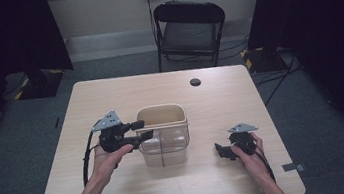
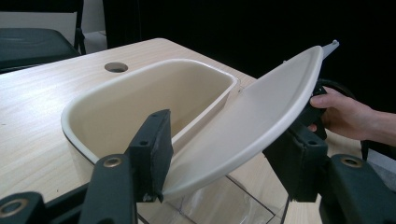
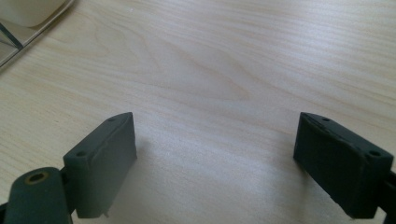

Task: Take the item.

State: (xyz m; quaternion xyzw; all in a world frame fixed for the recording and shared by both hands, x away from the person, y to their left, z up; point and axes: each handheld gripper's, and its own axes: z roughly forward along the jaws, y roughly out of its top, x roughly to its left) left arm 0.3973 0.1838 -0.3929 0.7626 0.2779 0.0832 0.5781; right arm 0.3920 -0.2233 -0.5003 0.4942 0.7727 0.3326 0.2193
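The right gripper [image 3: 215, 163] hangs low over the bare wooden table [image 3: 224, 65], jaws spread wide, a container's corner [image 3: 23, 18] at top left.

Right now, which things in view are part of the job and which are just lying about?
In the job:
- bin, cream top on a clear body
- swing lid, tilted up, clamped by the left gripper

Not in the job:
- right gripper, jaws open over bare table
- folding chair behind the table
- cable hole

Lab-like recording room: black curtains [image 1: 0, 34], folding chair [image 1: 190, 31], bare table [image 1: 109, 92]
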